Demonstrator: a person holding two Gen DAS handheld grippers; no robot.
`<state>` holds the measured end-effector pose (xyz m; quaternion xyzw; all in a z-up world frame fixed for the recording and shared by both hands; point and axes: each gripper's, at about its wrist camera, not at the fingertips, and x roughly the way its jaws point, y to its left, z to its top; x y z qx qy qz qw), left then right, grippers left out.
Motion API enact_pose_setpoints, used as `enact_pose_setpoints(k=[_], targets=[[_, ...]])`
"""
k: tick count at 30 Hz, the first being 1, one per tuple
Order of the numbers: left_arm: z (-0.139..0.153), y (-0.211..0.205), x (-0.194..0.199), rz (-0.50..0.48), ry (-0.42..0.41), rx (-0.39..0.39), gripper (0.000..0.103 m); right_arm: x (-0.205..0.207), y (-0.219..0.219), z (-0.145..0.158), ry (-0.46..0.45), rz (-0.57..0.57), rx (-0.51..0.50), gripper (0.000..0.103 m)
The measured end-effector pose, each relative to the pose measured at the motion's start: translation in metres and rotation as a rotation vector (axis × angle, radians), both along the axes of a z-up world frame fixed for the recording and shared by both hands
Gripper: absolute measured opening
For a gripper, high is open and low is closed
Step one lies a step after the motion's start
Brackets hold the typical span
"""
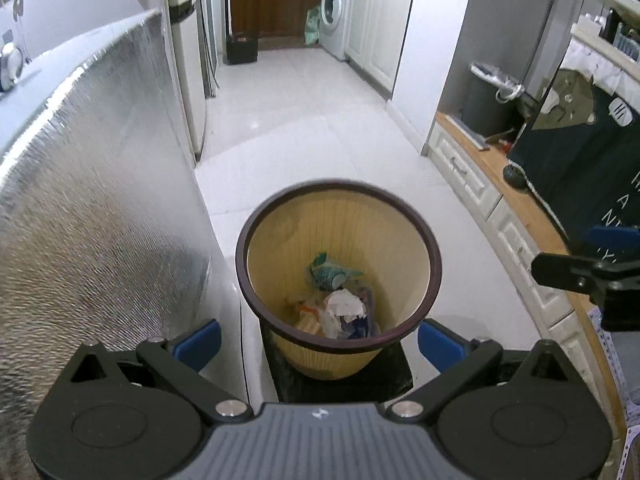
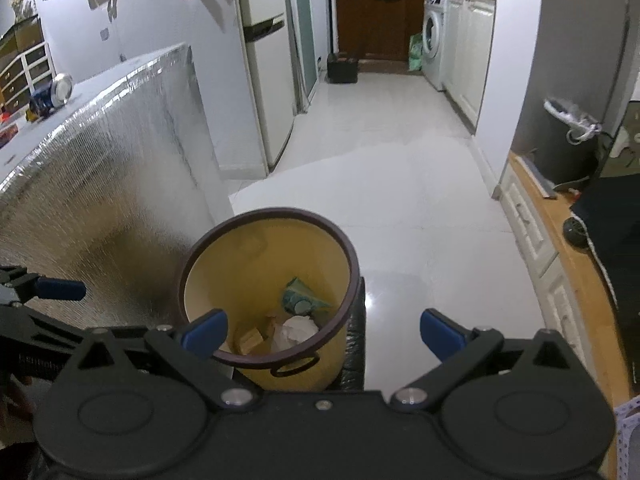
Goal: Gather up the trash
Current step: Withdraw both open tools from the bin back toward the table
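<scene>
A yellow waste bin (image 1: 340, 216) with a dark brown rim stands on the white floor on a black bag (image 1: 396, 372). Inside lie crumpled white paper (image 1: 344, 306), a green wrapper (image 1: 330, 272) and other scraps. My left gripper (image 1: 320, 342) hovers above the bin's near edge, open and empty, its blue pads wide apart. In the right wrist view the same bin (image 2: 248, 248) sits lower left, with white paper (image 2: 296, 330) and a green wrapper (image 2: 300, 298) inside. My right gripper (image 2: 324, 334) is open over the bin's near right side, holding nothing.
A foil-covered counter (image 1: 100, 208) rises close on the left. White drawers under a wooden top (image 1: 520, 208) run along the right, with a dark bin (image 1: 486, 100) on it. The floor (image 1: 304, 112) leads to a fridge (image 1: 188, 60) and washing machine (image 1: 334, 12).
</scene>
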<state>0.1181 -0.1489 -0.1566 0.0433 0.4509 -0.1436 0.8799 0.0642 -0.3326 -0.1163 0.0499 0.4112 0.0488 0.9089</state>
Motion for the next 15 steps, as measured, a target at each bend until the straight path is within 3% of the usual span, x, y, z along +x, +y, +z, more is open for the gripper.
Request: enact_pose_setpoints(k=[15], targets=[[0.092,0.032,-0.047,0.003,-0.276,-0.081,0.103,-0.045,0.005,0.059,-0.199,-0.058,-0.005,0.103]])
